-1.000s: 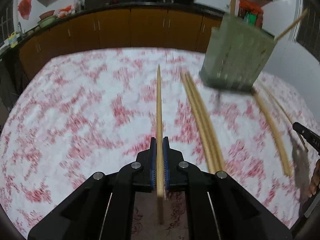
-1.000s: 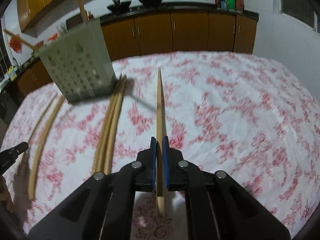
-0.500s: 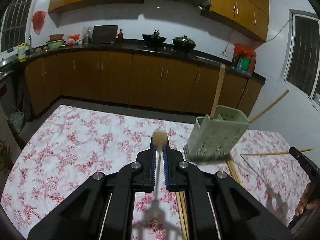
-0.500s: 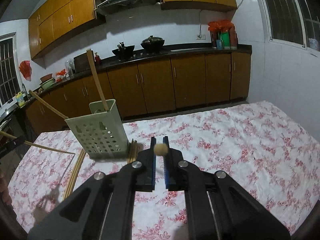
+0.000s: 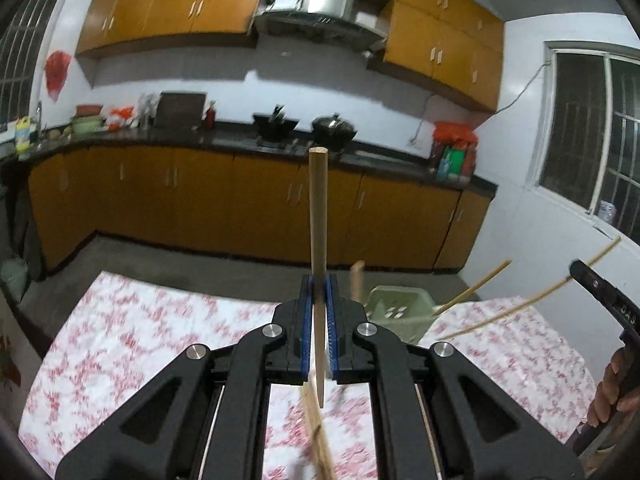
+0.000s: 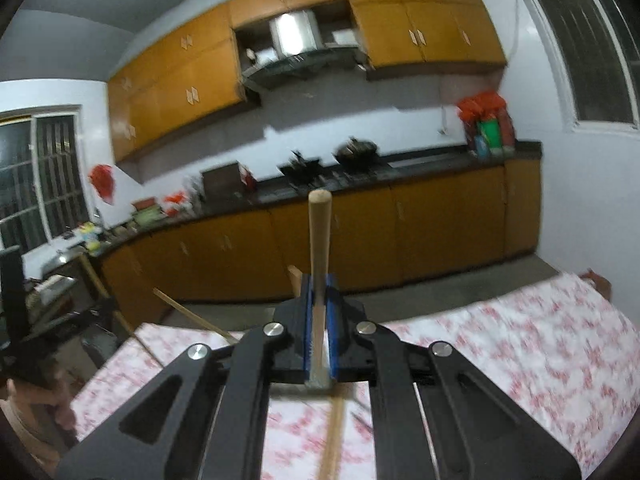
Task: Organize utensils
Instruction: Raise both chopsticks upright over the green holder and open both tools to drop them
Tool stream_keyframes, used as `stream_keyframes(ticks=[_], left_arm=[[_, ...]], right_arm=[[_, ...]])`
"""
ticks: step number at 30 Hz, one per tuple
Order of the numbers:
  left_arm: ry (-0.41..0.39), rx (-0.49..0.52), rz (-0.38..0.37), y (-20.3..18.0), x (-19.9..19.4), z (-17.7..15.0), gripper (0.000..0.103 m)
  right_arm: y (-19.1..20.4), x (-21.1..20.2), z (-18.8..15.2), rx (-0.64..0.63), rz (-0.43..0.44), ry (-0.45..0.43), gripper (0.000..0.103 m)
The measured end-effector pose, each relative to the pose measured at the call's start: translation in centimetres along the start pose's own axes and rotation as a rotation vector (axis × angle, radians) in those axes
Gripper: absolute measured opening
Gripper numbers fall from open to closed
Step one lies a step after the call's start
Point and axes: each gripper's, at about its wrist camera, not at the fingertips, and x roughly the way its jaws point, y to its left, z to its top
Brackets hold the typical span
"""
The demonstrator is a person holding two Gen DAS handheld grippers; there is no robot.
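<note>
Two chopsticks, one clamped upright in each gripper; the green holder sits lower right of my left gripper.

Matt black plastic grippers are showing shiny metal screws, gripping smooth pale wooden chopsticks above floral cloth.

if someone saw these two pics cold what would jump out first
A wooden chopstick stands upright dead centre, pinched in the left claw; the right claw grips another chopstick the same way. Behind the left claw, a pale green holder with chopsticks leaning out sits on the red floral tablecloth.
</note>
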Motion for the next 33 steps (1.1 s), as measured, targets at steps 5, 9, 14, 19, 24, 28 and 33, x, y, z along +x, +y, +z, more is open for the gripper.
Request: stream_keyframes(ticks=[5,9,14,19,24,28,33], left_arm=[[-0.098,0.0,-0.027,-2.2,-0.9,2.1,0.007],[-0.185,-0.024,-0.026,-3.4,-0.5,4.0,0.007],[-0.272,-0.03,0.003,-4.5,1.4,5.0,0.007],[-0.225,-0.024,-0.005,-4.7,4.7,3.8,0.007],[-0.137,-0.033,-0.015,-4.3,7.6,2.2,0.008],[-0.1,-0.044,-0.037,-3.7,7.9,1.7,0.015],[-0.131,-0.041,-0.047,-3.6,6.6,2.0,0.039]], right_arm=[[2.3,0.7,1.8,-0.047,0.023,-0.046,0.008],[3.4,2.4,2.2,-0.071,0.018,-0.038,0.008],[3.3,5.6,1.6,-0.078,-0.007,0.03,0.008],[2.8,7.8,0.9,-0.058,-0.016,0.08,0.008],[3.1,9.7,0.0,-0.07,-0.026,0.124,0.008],[3.4,9.9,-0.2,-0.075,-0.026,0.122,0.01],[3.4,8.8,0.2,-0.068,-0.027,0.096,0.017]])
